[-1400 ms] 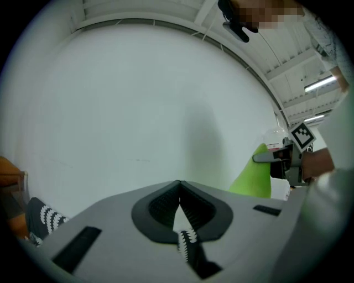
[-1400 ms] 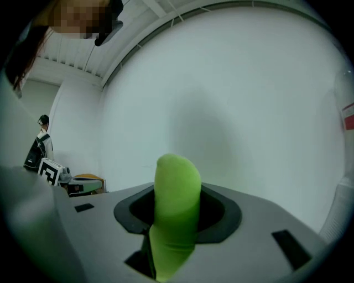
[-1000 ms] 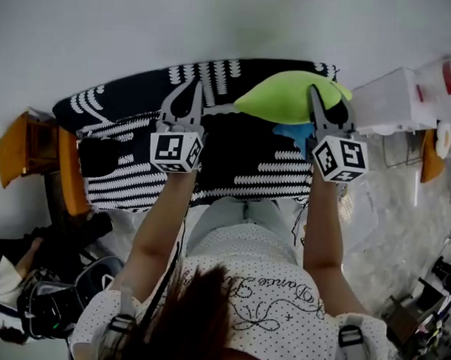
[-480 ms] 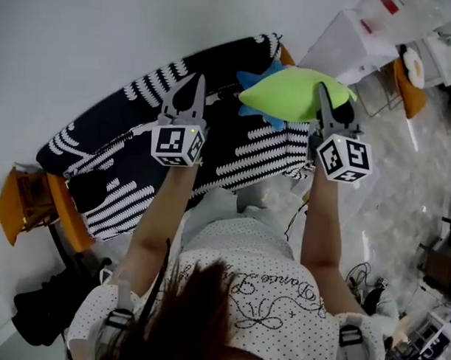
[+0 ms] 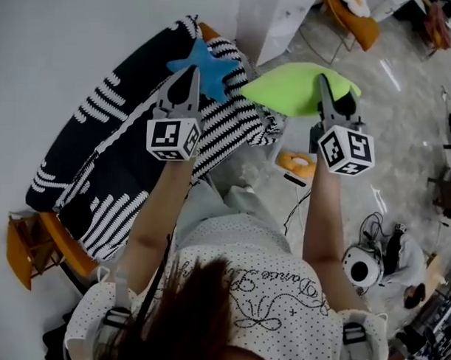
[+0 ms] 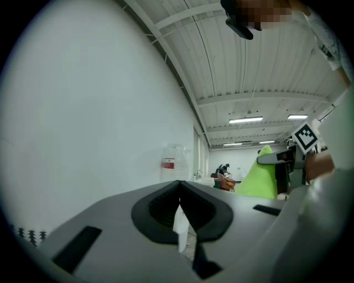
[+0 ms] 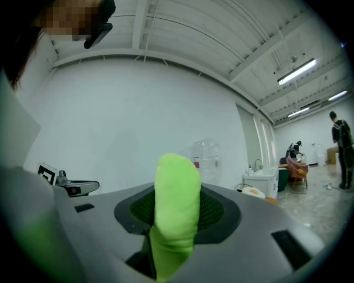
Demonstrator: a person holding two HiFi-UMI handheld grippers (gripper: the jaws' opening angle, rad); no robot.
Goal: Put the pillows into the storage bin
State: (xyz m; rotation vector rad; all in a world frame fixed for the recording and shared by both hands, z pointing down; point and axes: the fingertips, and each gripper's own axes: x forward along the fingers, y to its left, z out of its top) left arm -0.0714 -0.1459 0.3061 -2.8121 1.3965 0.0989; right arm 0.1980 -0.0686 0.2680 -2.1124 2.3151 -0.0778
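Observation:
A lime-green pillow (image 5: 299,86) hangs in the air, and my right gripper (image 5: 323,81) is shut on its edge. In the right gripper view the green fabric (image 7: 177,188) fills the gap between the jaws. My left gripper (image 5: 191,71) is level beside it, shut with nothing in it, its tips over a blue star pillow (image 5: 203,68). That pillow lies on a black-and-white striped sofa (image 5: 100,171). A translucent white bin with a red label (image 6: 174,163) stands ahead by the wall, also seen as a pale box (image 5: 271,22) in the head view.
A fried-egg pillow (image 5: 296,163) lies on the floor below my right gripper, and another (image 5: 357,4) sits on an orange chair at the top. Cables and a round white device (image 5: 363,269) lie on the floor at the right. A white wall runs along the left.
Both grippers and the view have swung right, away from the sofa, carrying the green pillow over the floor. The blue star pillow stays on the sofa. Both jaws are unchanged.

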